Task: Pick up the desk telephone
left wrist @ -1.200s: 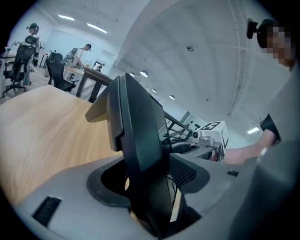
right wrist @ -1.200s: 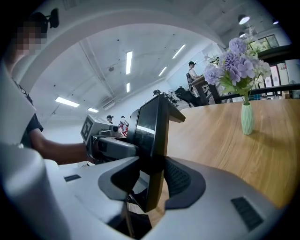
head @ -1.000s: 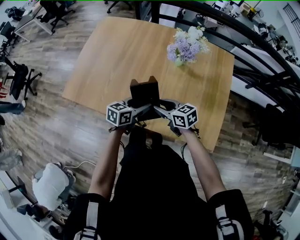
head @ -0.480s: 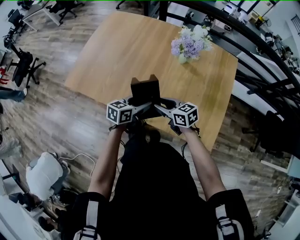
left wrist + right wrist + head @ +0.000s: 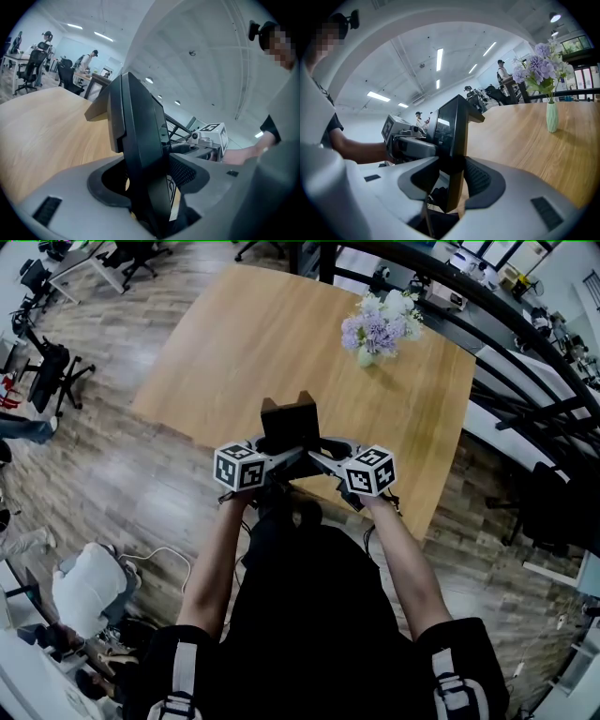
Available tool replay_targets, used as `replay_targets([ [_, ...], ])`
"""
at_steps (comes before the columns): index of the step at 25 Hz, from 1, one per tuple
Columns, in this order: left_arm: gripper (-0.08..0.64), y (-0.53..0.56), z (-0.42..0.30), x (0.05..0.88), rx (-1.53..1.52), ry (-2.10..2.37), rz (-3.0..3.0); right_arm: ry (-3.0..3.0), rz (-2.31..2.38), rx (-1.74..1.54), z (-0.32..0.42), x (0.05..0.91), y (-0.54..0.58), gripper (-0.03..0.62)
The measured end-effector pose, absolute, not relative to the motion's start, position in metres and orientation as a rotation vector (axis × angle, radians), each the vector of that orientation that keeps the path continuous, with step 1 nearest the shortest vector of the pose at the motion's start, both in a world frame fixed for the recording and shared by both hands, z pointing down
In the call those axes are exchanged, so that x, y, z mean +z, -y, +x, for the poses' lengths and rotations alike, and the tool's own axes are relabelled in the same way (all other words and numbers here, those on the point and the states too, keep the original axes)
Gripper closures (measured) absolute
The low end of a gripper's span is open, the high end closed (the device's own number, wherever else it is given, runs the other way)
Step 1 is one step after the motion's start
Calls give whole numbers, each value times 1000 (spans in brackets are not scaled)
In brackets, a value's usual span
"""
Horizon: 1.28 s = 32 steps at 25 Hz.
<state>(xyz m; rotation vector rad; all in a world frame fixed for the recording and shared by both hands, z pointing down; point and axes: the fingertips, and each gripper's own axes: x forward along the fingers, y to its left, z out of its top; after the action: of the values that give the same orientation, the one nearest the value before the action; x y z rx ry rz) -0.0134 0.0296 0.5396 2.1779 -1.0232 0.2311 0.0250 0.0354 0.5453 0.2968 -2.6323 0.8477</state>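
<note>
Left tongs point(image 5: 149, 180) and right tongs point(image 5: 451, 171) are both clamping the desk telephone point(image 5: 289, 421), frame centre at the near edge of the tabletop point(image 5: 234, 343), though uneven squeezing could be letting its slick body slip.

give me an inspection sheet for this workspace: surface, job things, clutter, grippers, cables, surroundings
surface: wooden table, only a vase on it
job's things: phone, dark, on edge over the table's near edge, between both grippers
clutter: vase of flowers, far right of the table, well apart from the phone
grippers: left gripper and right gripper, jaws closed on the phone from opposite sides
cables: white cable on the floor at lower left; nothing seen on the table
surroundings: wood floor, office chairs, dark railing, people in the distance
</note>
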Motion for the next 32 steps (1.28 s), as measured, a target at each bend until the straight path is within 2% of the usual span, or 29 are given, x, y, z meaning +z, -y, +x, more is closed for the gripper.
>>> replay_targets([
  [32,282,-47,-18,546,254,1006,2162,2606,293,885,20,552,-53,420],
])
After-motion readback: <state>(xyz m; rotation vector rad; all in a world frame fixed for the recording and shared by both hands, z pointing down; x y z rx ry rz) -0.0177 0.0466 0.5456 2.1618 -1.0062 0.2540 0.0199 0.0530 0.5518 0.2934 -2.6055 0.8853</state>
